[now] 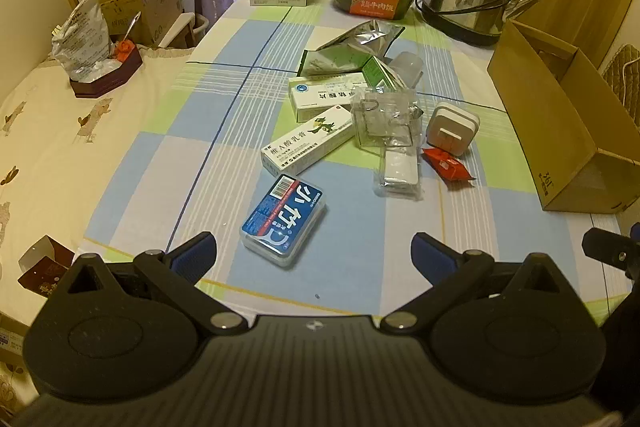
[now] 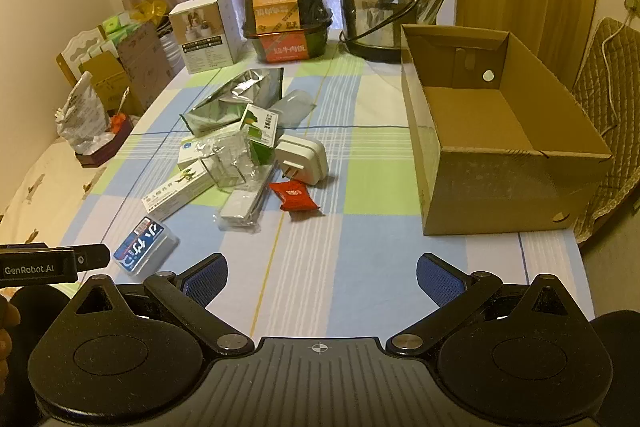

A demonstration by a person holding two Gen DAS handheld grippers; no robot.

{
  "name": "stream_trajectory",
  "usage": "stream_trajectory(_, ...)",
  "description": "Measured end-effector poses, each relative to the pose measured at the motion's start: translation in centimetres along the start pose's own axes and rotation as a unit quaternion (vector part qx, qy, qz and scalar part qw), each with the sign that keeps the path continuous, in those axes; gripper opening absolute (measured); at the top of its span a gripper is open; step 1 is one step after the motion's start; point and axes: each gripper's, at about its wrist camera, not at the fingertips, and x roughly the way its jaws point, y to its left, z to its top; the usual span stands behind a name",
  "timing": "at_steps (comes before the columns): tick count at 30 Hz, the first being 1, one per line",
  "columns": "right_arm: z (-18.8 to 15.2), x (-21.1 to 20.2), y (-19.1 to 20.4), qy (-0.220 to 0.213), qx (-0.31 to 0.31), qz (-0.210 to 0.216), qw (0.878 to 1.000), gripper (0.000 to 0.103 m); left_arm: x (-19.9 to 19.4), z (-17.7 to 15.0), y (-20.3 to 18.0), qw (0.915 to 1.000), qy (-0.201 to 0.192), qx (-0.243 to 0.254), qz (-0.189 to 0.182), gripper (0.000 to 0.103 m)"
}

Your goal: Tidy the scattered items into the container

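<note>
Floss box (image 1: 283,220), the blue one, lies flat on the tabletop (image 1: 360,247) just ahead of the left gripper (image 1: 314,251), both sets of jaws spread wide and empty. I'd pinch its long sides, then carry it to the empty cardboard box (image 2: 516,179) beside the right gripper (image 2: 320,275).

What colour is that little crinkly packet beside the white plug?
Red packet, with a small white label; clearest in the right wrist view.
</note>
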Motion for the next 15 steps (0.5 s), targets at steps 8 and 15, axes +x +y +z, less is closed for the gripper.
stream_trajectory(8,-0.08,0.18,-0.04,0.002,0.002,0.003,1.000,0.103,0.09,-0.18,0.01,1.0000,0.002,0.001,0.002,0.102)
stream_trajectory(15,-0.10,0.30,-0.10,0.006,0.003,0.006,1.000,0.103,0.05,-0.23,0.04,1.0000,0.004,0.002,0.003,0.102)
